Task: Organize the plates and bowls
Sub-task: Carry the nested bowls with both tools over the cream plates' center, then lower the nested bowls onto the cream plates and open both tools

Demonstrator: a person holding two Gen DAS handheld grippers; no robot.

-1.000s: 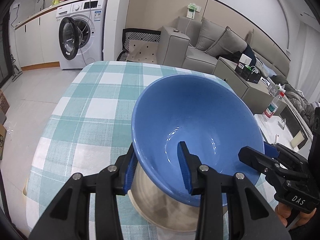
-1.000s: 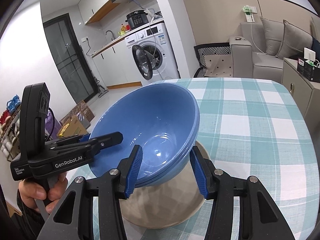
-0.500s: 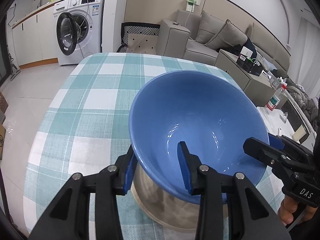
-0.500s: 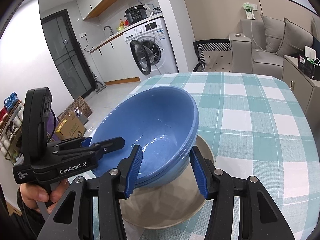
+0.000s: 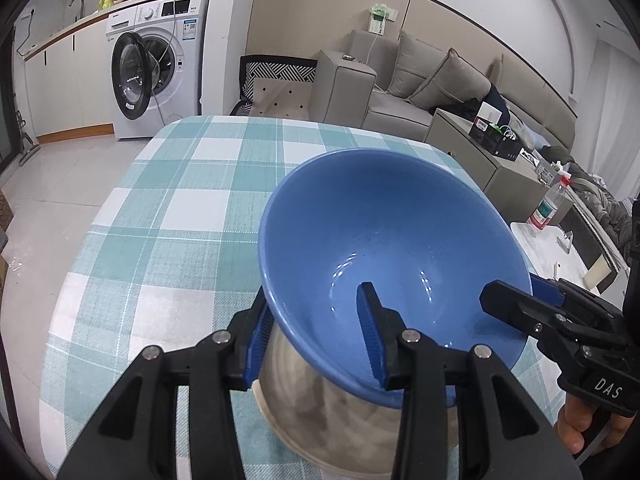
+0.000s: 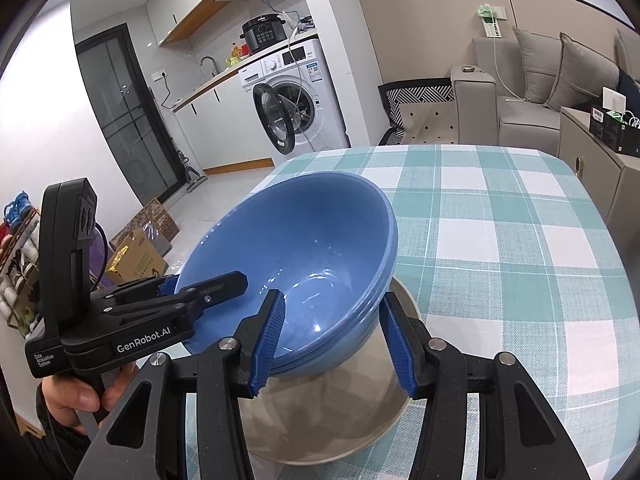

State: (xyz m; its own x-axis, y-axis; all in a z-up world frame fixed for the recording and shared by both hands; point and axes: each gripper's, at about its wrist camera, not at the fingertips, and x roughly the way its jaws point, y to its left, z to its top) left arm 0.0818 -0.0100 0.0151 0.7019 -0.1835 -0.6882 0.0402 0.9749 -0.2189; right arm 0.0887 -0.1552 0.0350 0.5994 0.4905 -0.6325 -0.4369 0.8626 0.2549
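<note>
Washing machine (image 5: 158, 68) (door open), sofa (image 5: 420, 84)

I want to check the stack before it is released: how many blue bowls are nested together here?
3, by the rims showing in the right wrist view: glossy blue ceramic bowls nested tilted, above the beige round plate. More could be hidden inside the stack.

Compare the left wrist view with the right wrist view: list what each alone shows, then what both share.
Left wrist only: a capped plastic bottle on a white side surface.
Right wrist only: the blue bowls read as a nested stack, with several rims showing; cardboard boxes lie on the floor.
Shared: the bowls over a beige plate, both grippers straddling the stack's rim, the checked tablecloth and the washing machine.
</note>
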